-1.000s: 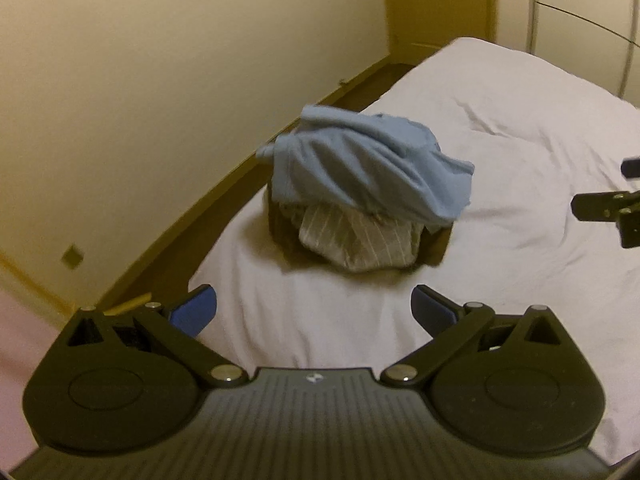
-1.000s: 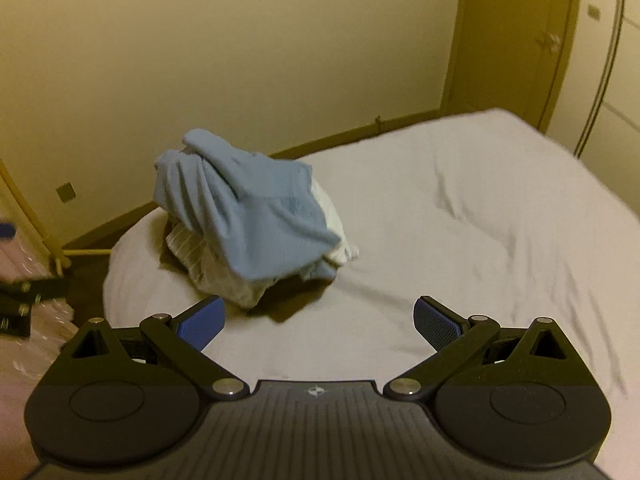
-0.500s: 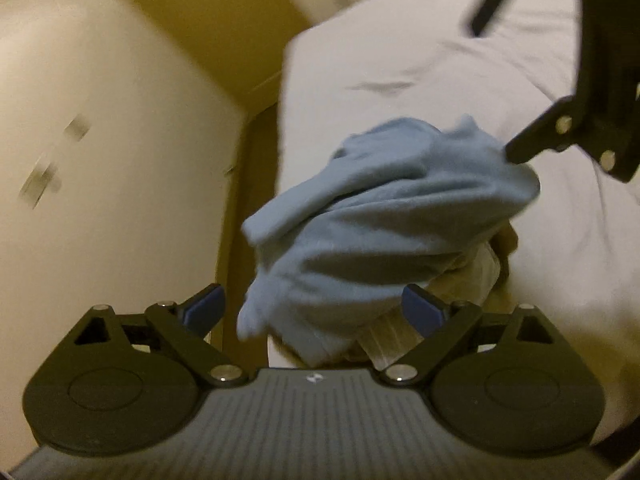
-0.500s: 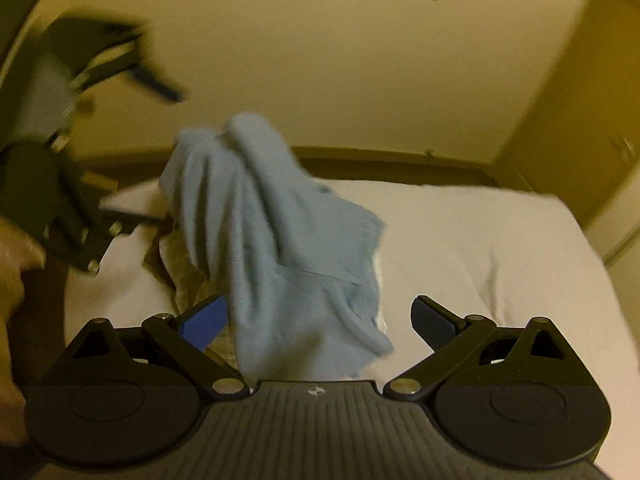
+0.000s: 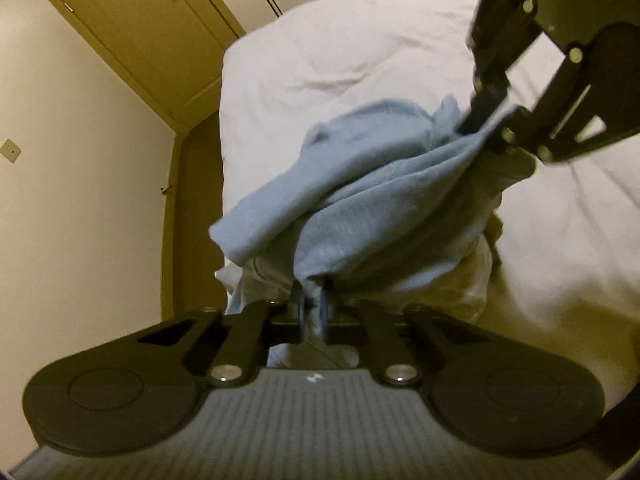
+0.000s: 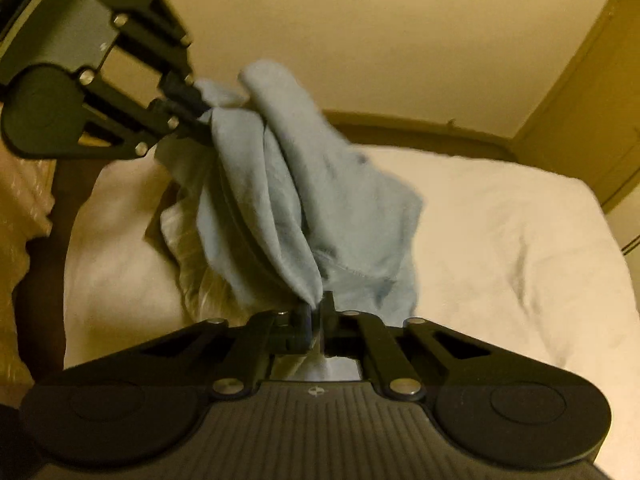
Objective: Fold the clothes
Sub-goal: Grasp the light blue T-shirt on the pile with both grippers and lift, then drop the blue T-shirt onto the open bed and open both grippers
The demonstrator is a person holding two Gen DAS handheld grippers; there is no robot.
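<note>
While the left gripper (image 5: 311, 307) pinched one edge of the blue shirt (image 5: 372, 208), the right gripper (image 6: 316, 316) clamped another above the bed (image 6: 500, 216).

Probably a home bedroom: white-sheeted bed (image 5: 360, 40), wooden door (image 5: 132, 28).

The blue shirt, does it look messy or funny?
Yes. The blue shirt is bunched up, pinched by the left claw and right claw. It drapes over a crumpled striped cloth on the bed.
</note>
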